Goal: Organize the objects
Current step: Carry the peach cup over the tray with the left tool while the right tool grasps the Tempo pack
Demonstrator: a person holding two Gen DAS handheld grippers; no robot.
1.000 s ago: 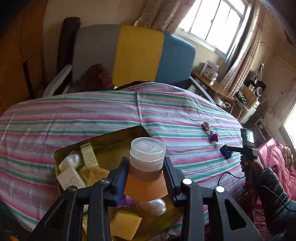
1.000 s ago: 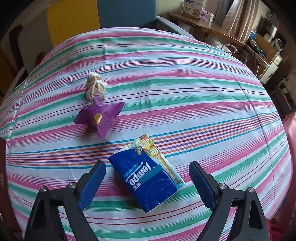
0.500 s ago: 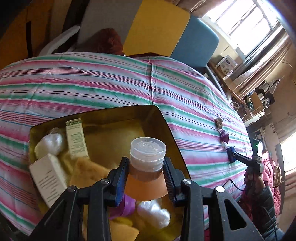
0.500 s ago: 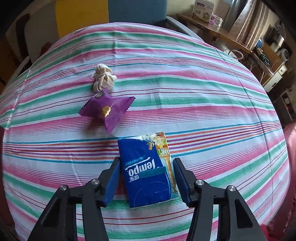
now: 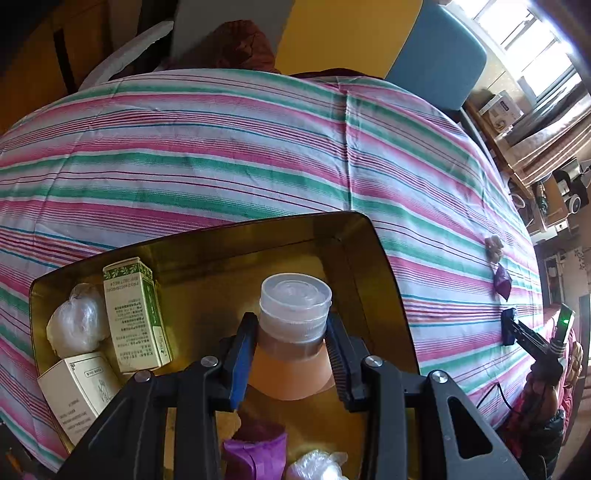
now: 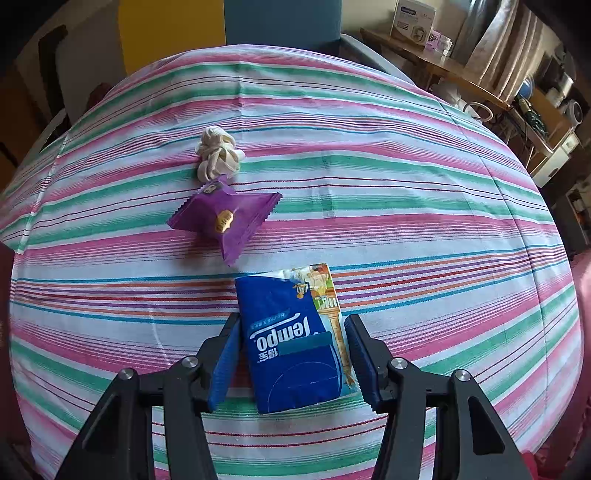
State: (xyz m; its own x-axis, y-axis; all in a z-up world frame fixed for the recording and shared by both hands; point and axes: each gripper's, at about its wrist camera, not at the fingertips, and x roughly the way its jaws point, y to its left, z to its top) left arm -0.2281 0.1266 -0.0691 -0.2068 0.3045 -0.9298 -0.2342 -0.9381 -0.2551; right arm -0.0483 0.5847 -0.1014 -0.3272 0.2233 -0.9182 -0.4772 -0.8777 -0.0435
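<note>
My left gripper (image 5: 291,354) is shut on a clear-capped bottle with an orange label (image 5: 293,332), held over the gold tin tray (image 5: 354,229). The tray holds a green-and-white box (image 5: 135,314), a cream box (image 5: 79,391), a white wrapped lump (image 5: 75,325), a purple packet (image 5: 256,450) and another white wrapped lump (image 5: 317,467). My right gripper (image 6: 293,354) is shut on the blue Tempo tissue pack (image 6: 291,343) on the striped tablecloth. A purple snack packet (image 6: 223,218) and a cream hair tie (image 6: 218,157) lie beyond it.
The right gripper also shows far right in the left wrist view (image 5: 511,326). A chair with a grey, yellow and blue back (image 5: 351,33) stands behind the table. A wooden side table with clutter (image 6: 461,77) is at the right.
My right gripper's jaws closed onto the tissue pack, which turned square to them. My left gripper carried the bottle lower and further over the tray.
</note>
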